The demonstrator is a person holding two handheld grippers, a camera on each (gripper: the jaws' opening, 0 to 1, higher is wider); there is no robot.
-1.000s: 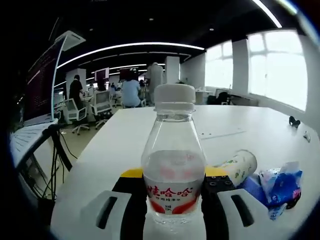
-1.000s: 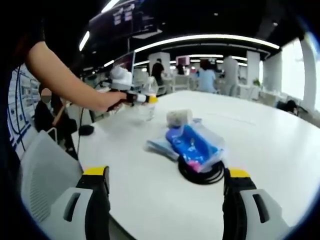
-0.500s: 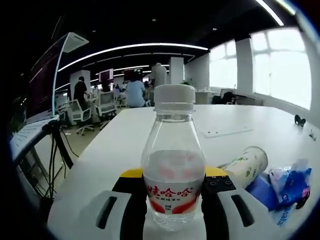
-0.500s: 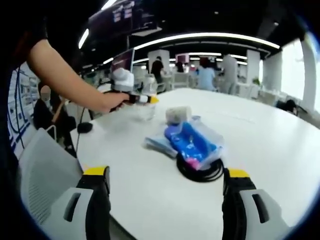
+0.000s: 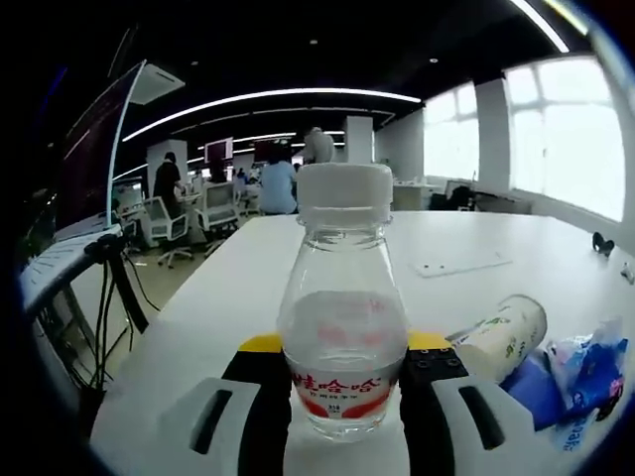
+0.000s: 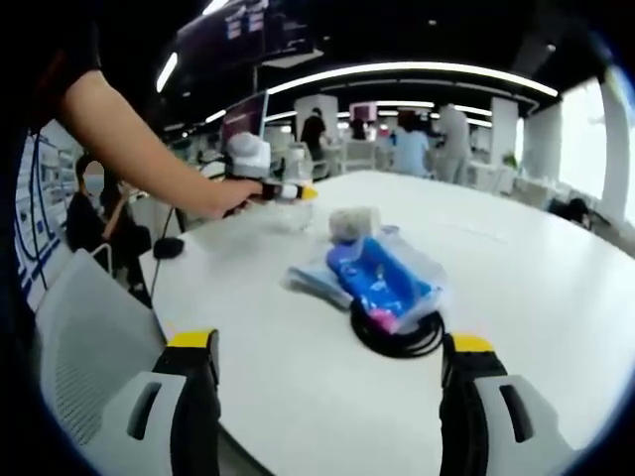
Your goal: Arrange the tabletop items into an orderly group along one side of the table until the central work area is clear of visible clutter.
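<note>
Water bottle, centre frame, upright, clamped in left gripper jaws over surface edge | right gripper jaws apart, empty | risk: bottle slipping or tipping on release near edge.

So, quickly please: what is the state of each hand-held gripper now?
Left hand-held gripper: closed on the water bottle.
Right hand-held gripper: open, holding nothing.
</note>
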